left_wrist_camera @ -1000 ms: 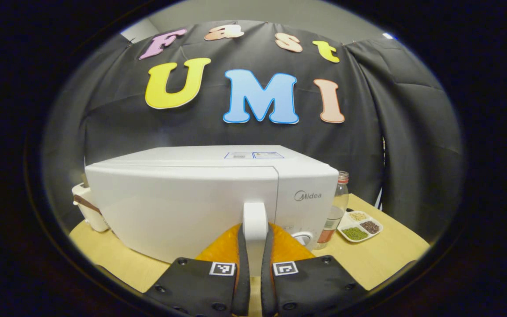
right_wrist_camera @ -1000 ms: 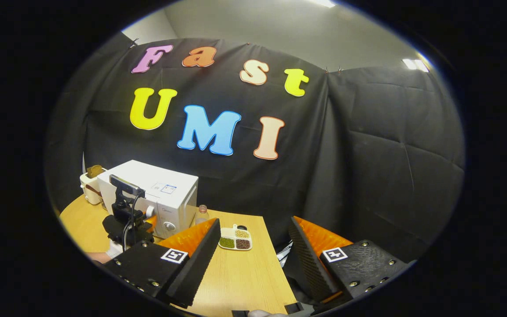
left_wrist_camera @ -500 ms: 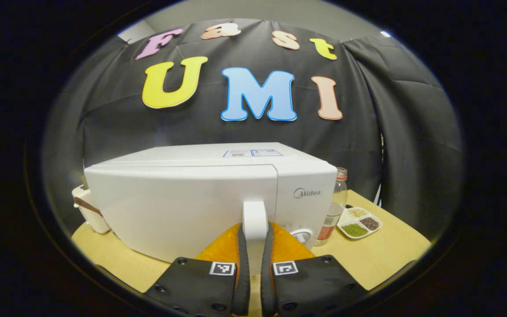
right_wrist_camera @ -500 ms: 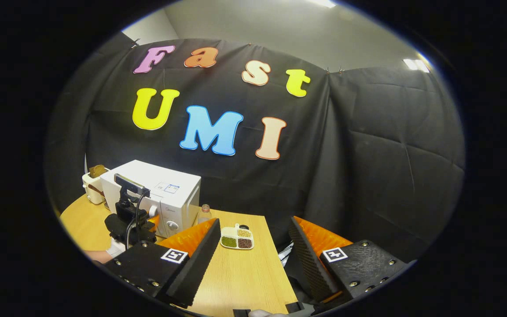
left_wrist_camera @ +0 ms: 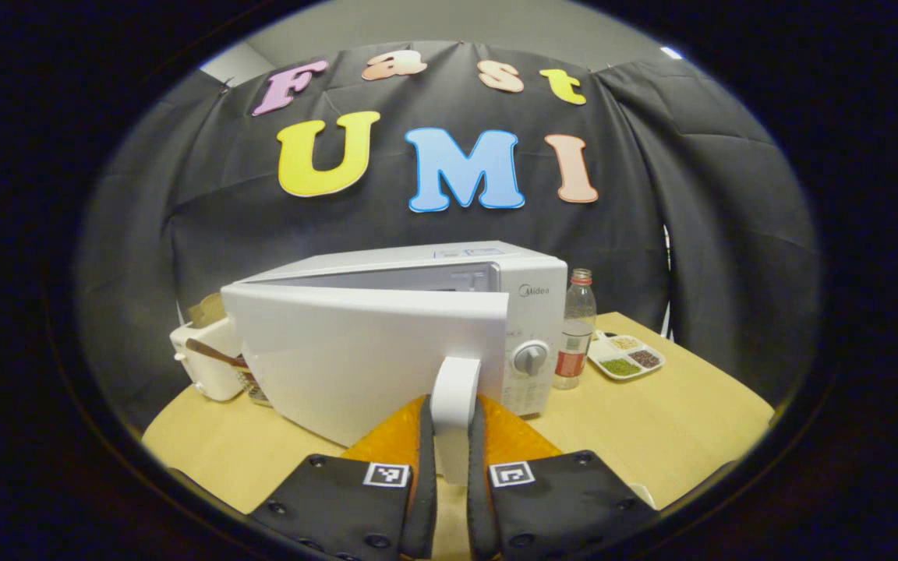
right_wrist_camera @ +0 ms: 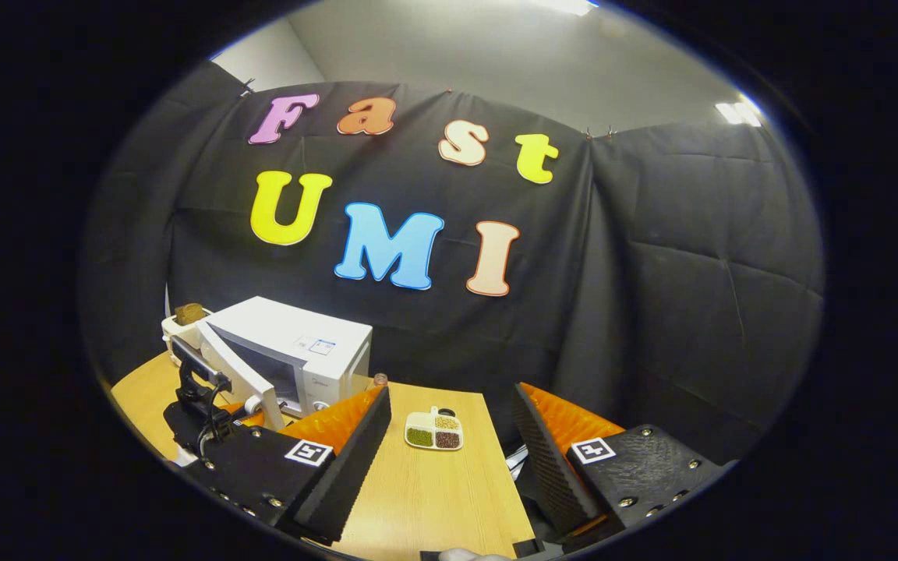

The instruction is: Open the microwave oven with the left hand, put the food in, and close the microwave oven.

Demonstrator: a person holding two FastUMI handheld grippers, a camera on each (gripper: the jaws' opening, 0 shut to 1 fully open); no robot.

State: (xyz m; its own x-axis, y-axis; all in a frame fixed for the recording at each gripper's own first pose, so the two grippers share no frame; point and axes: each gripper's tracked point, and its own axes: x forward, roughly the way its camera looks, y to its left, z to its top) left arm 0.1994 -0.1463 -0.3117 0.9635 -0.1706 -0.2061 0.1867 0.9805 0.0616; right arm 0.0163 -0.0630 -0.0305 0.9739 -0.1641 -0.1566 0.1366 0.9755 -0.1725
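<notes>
The white microwave (left_wrist_camera: 531,304) stands on the wooden table (left_wrist_camera: 675,421). Its door (left_wrist_camera: 355,351) is swung partly out toward me, with a gap along the top. My left gripper (left_wrist_camera: 451,405) is shut on the white door handle (left_wrist_camera: 454,378), one finger on each side. A small divided dish of beans and grains (left_wrist_camera: 620,360) lies to the right of the microwave. In the right gripper view, the right gripper (right_wrist_camera: 449,460) is open and holds nothing above the table's near edge; the dish (right_wrist_camera: 433,430) lies beyond it, and the microwave (right_wrist_camera: 309,351) with the left gripper (right_wrist_camera: 242,411) is at far left.
A clear bottle with a red label (left_wrist_camera: 576,331) stands between the microwave and the dish. A white toaster-like appliance (left_wrist_camera: 207,366) sits left of the microwave, behind the open door. Bare tabletop (right_wrist_camera: 426,499) stretches in front of the dish.
The microwave door has swung out from shut to partly open, pulled by my left gripper on the handle. The right gripper has hardly moved and stays open.
</notes>
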